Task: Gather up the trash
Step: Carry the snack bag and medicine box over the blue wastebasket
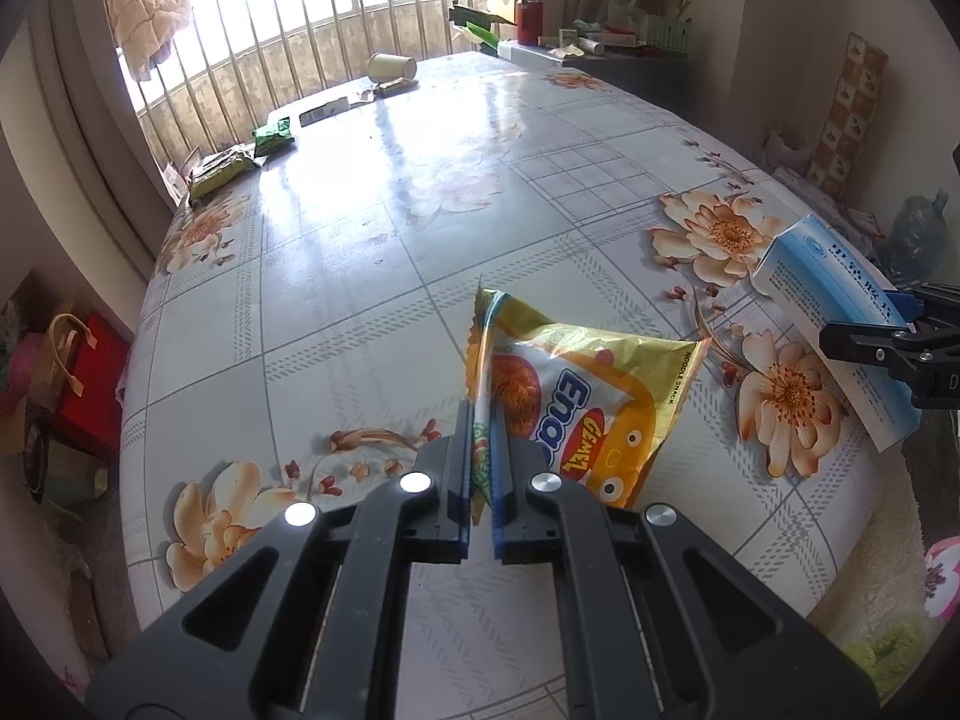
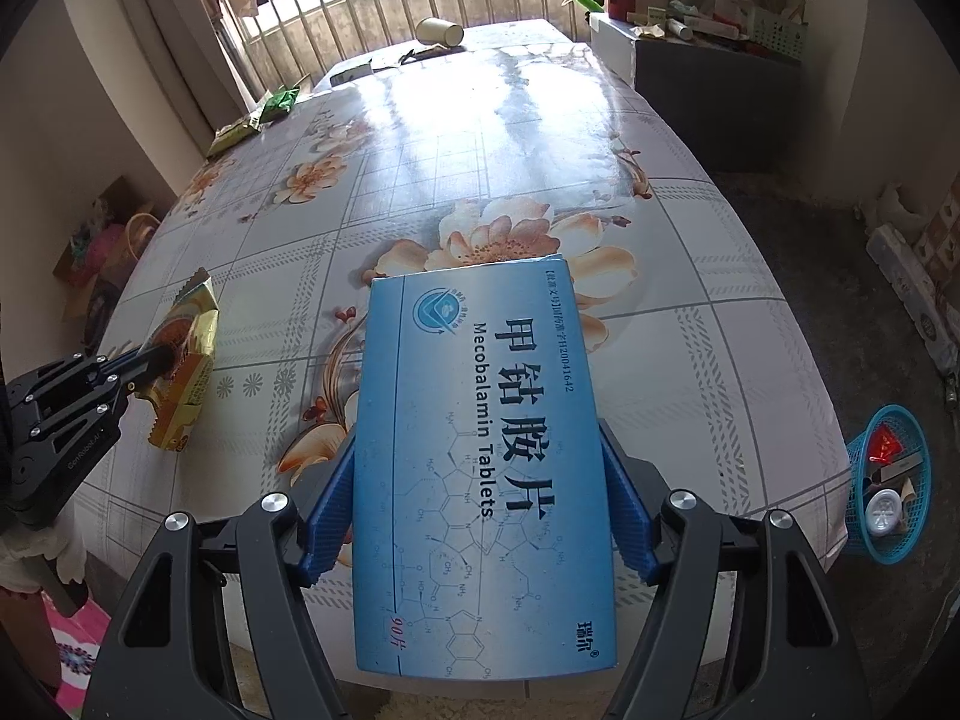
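Noodle snack wrapper (image 1: 576, 396) pinched thin in left gripper (image 1: 480, 420); Mecobalamin tablet box (image 2: 480, 456) clamped across right gripper (image 2: 480, 456) — carry both level to blue basket (image 2: 900, 546), release low.

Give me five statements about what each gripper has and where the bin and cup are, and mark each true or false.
1. The left gripper is shut on the yellow noodle snack packet. True.
2. The right gripper is open with nothing between its jaws. False: it is shut on the blue tablet box, clamped by its long sides.
3. A blue basket with trash in it stands on the floor beside the table. True.
4. The paper cup stands upright at the near edge of the table. False: it lies on its side at the far end.
5. Green packets lie near the table's far left edge. True.
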Demonstrator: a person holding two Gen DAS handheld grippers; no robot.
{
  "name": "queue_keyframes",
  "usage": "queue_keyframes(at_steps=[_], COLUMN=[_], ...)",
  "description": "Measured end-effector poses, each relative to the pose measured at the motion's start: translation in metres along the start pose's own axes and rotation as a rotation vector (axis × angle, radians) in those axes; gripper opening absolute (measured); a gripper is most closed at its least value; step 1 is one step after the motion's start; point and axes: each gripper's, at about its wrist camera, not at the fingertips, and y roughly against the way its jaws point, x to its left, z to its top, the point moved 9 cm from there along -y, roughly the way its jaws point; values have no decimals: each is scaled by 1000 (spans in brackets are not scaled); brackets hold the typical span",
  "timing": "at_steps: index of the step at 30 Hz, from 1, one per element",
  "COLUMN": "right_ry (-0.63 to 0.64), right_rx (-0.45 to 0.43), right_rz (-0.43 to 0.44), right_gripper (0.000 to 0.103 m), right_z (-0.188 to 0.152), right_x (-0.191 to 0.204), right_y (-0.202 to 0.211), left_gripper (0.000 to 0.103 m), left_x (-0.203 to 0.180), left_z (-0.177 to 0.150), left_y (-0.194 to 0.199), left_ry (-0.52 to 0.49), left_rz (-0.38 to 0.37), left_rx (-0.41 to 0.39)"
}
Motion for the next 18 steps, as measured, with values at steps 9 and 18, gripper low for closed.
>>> queue_keyframes(at_steps=[9, 18], right_ry=[-40, -138], right_rx=[-42, -131], right_rz=[44, 84], right_gripper=[70, 70], right_z=[2, 2], right_x=[-7, -31], right_y=[18, 49], left_gripper=[3, 3], left_x=[-8, -42], left_z=[8, 46], left_y=[19, 41], left_ry=[-8, -48], left_rz=[5, -70], left_rx=[-38, -118])
